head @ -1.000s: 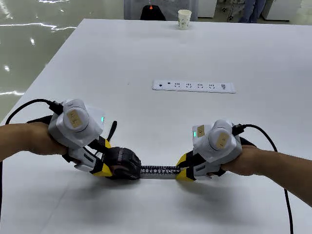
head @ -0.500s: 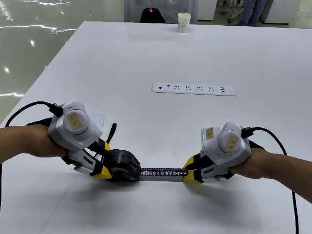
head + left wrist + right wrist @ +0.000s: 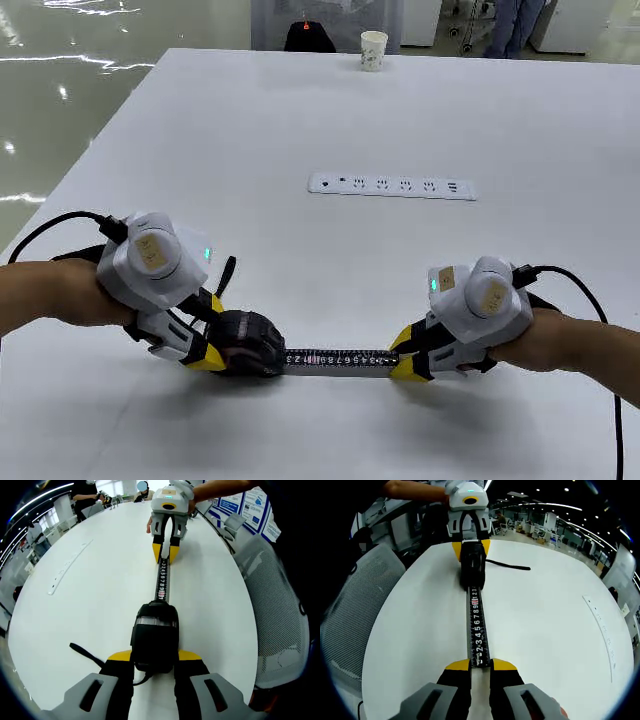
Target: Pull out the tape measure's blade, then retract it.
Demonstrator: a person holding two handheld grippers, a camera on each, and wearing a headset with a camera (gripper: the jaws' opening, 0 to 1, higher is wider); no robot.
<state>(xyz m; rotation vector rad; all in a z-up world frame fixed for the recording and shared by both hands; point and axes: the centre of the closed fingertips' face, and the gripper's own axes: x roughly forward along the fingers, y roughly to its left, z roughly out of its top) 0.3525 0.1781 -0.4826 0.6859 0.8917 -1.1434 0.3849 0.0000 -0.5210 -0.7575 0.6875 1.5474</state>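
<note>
A black tape measure case (image 3: pixel 246 343) lies on the white table (image 3: pixel 330 120), with my left gripper (image 3: pixel 213 348) shut on its rear end; in the left gripper view the case (image 3: pixel 154 635) sits between the yellow fingertips (image 3: pixel 118 656). The numbered blade (image 3: pixel 338 358) runs out flat to the right. My right gripper (image 3: pixel 404 354) is shut on the blade's end, and in the right gripper view the blade (image 3: pixel 477 632) stretches from the yellow tips (image 3: pixel 479 666) to the case (image 3: pixel 471 565). A black wrist strap (image 3: pixel 507 566) trails from the case.
A white power strip (image 3: pixel 391 186) lies mid-table beyond the grippers. A paper cup (image 3: pixel 373 49) stands at the far edge near a dark chair (image 3: pixel 305 36). Black cables (image 3: pixel 55 226) trail from both grippers. A grey mesh chair (image 3: pixel 280 610) stands by the near table edge.
My right gripper has moved to the right with the blade's end, so more of the blade is out. The left gripper and case stay put.
</note>
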